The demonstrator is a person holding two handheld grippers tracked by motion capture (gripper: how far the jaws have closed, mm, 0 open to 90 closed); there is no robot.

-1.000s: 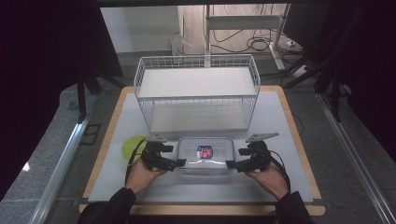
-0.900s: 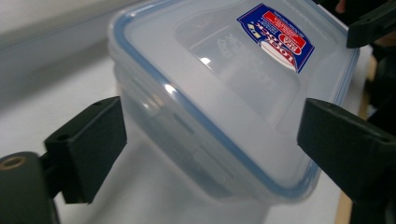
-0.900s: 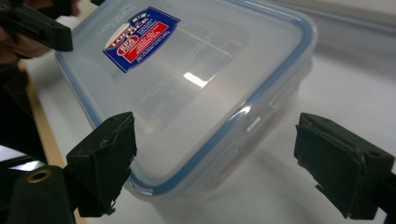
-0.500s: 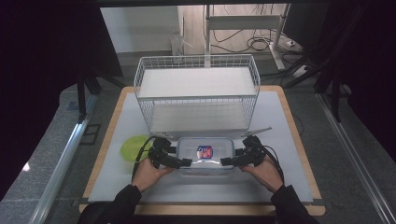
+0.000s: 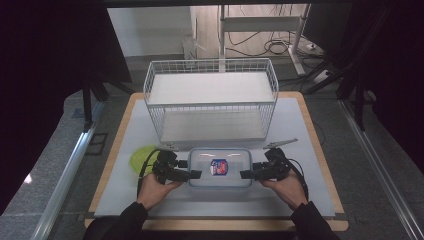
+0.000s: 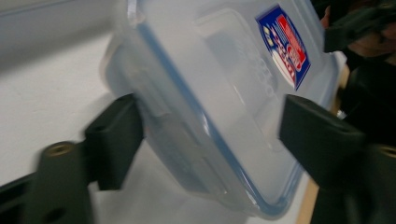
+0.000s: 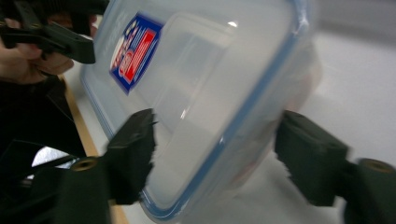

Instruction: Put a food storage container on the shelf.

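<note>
A clear plastic container (image 5: 220, 167) with a blue-edged lid and a red-and-blue sticker lies on the white mat near the front edge. My left gripper (image 5: 196, 174) is at its left end and my right gripper (image 5: 245, 174) at its right end. In the left gripper view the container (image 6: 224, 70) sits between the jaws of that gripper (image 6: 215, 140), which have just been closing and now touch it. In the right gripper view the container (image 7: 210, 70) likewise fills the gap of that gripper (image 7: 219, 154), whose jaws have also just been closing onto it.
A white wire basket shelf (image 5: 210, 95) stands just behind the container. A yellow-green disc (image 5: 140, 157) lies left of my left hand. The white mat (image 5: 300, 120) covers a wooden board whose edge runs close to my forearms.
Both hands have shifted slightly inward toward the container's ends. Both pairs of jaws have narrowed around the container's ends. The container has stayed in place.
</note>
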